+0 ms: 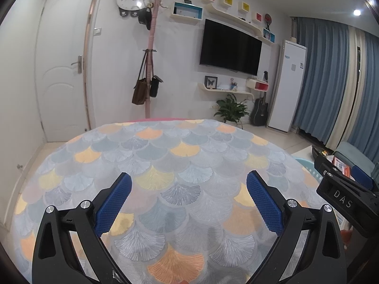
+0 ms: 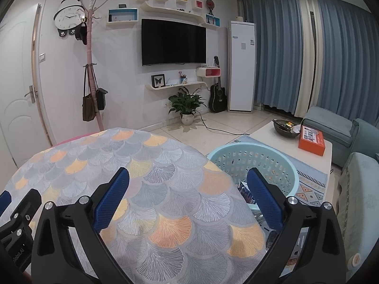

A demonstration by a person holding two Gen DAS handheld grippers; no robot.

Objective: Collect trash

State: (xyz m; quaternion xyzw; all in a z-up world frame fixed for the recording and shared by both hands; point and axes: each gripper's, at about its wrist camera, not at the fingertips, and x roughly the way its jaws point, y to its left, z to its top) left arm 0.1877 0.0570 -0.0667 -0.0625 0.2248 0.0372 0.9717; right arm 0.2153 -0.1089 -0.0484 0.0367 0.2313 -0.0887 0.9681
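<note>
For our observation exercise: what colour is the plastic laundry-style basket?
The perforated plastic basket is light turquoise, seen best in the right wrist view.

basket (image 2: 255,165) right of table (image 2: 142,177), television (image 2: 173,42) behind

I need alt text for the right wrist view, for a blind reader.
The open right claw hovers empty over a table with a fan-patterned cloth. A light blue basket stands beside the table on the right, in a living room.

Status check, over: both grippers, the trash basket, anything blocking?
Left gripper open, empty. Right gripper open, empty. Blue basket beside table, wrappers inside. Nothing blocking.
</note>
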